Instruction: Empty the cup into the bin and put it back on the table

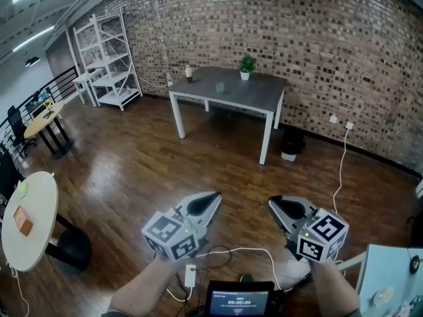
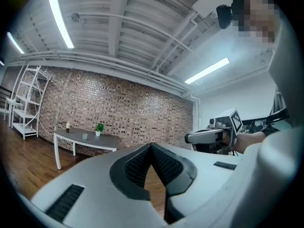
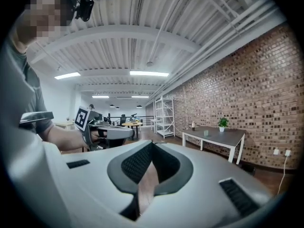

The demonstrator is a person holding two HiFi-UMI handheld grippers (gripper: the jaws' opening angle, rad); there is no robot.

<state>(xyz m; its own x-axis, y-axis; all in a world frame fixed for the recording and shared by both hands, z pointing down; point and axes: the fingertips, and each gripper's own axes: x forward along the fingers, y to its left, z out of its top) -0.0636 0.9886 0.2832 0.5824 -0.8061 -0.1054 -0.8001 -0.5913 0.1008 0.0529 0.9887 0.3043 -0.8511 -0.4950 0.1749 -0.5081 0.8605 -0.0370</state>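
- Two grippers, left (image 1: 213,197) and right (image 1: 272,204), are held side by side above the wooden floor. They are well apart from the table (image 1: 258,95) and point toward it. Each has its jaws pressed together, with nothing between them.
- One small cup (image 1: 219,88) stands upright near the middle of the grey table top. It is pale and see-through with a greenish tint, and too small to tell what is inside.
- On the same table, a potted plant (image 1: 247,67) stands behind the cup, to its right.
- Just beside the table's right end, a dark bin (image 1: 291,142) with a lighter base stands on the floor.
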